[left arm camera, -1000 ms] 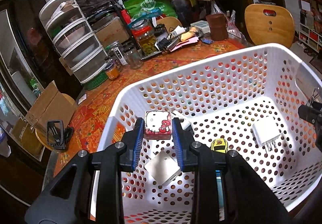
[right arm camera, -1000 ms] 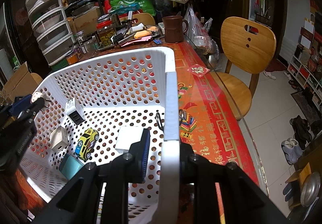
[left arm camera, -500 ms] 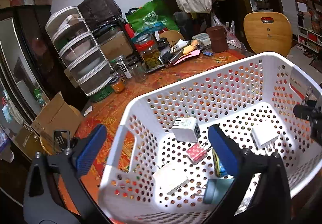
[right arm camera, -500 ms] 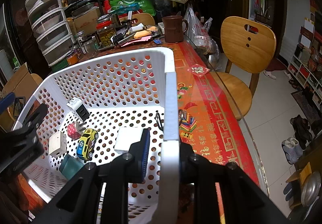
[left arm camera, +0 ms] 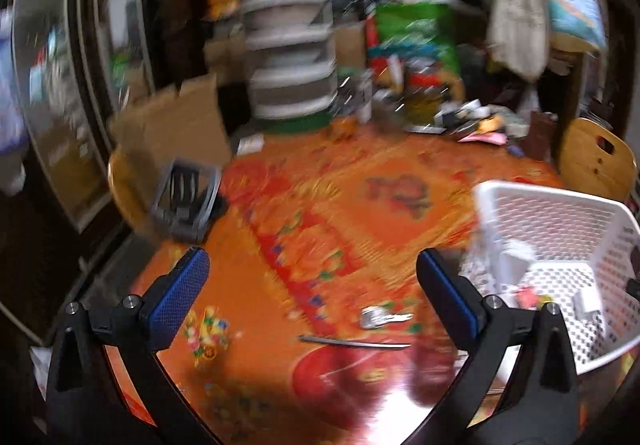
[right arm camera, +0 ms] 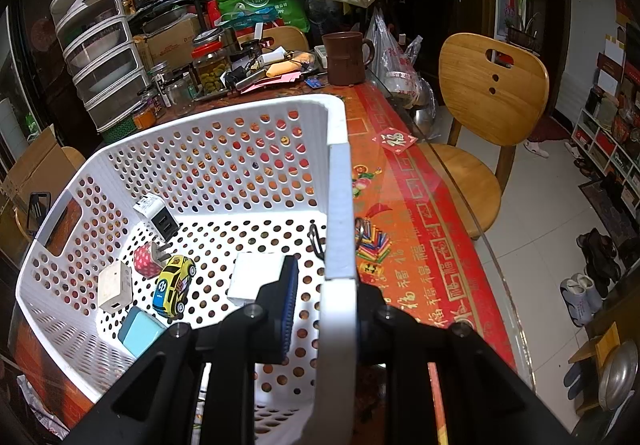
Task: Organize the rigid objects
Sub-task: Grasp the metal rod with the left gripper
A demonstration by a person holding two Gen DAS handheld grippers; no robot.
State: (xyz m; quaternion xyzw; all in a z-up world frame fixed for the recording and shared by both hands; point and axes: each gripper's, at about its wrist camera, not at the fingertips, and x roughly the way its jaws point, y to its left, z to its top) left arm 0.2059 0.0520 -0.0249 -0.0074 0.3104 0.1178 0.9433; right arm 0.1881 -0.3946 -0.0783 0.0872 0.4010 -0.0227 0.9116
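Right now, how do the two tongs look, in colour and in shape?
Both tongs are the same build. The left tongs have two matte black plastic arms that curve toward the tips, with silver round screws on top. Each finger carries a long blue pad with a fine ribbed texture. The right tongs show the same black frame, silver screws and a ribbed blue pad. No cable, marking or sleeve shows.

The laundry basket (right arm camera: 256,149) is white, pierced all over with round holes. Inside it lie a yellow toy car (right arm camera: 173,285) with blue trim, a pink dotted plug (right arm camera: 145,260), a teal box (right arm camera: 141,330) and white chargers. The counter (left arm camera: 360,213) wears orange-red cloth with a floral print. The tongs carry blue pads (left arm camera: 178,295).
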